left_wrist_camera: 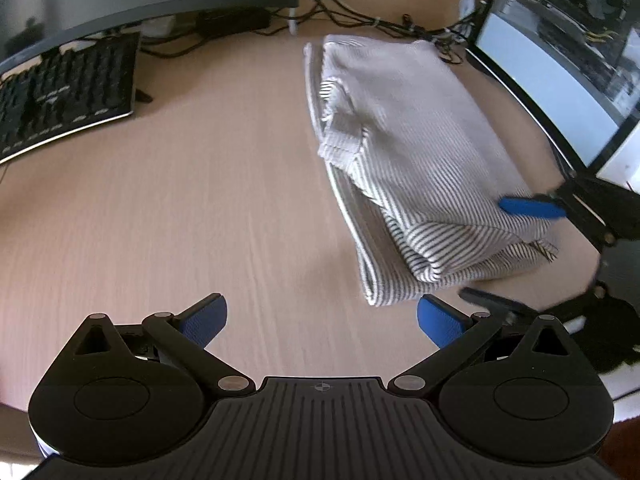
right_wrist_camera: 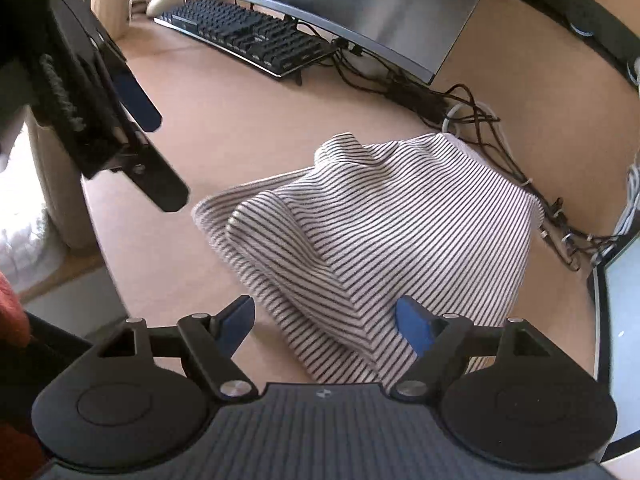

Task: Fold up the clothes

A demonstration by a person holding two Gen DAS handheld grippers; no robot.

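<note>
A grey-and-white striped garment (left_wrist_camera: 404, 160) lies folded in a thick stack on the wooden desk (left_wrist_camera: 192, 208). My left gripper (left_wrist_camera: 322, 318) is open and empty, just short of the stack's near left corner. My right gripper (right_wrist_camera: 325, 320) is open, its jaws standing to either side of the stack's near end (right_wrist_camera: 360, 248) without gripping it. In the left wrist view the right gripper (left_wrist_camera: 516, 248) shows at the stack's right edge, one blue finger (left_wrist_camera: 528, 207) lying on the cloth. In the right wrist view the left gripper (right_wrist_camera: 156, 156) hangs at the upper left.
A black keyboard (left_wrist_camera: 64, 96) and a curved monitor (right_wrist_camera: 360, 12) stand at the back of the desk. A tangle of cables (right_wrist_camera: 500, 152) lies behind the garment. A second screen (left_wrist_camera: 560, 72) stands to the stack's right. The desk edge (right_wrist_camera: 100, 240) runs at the left.
</note>
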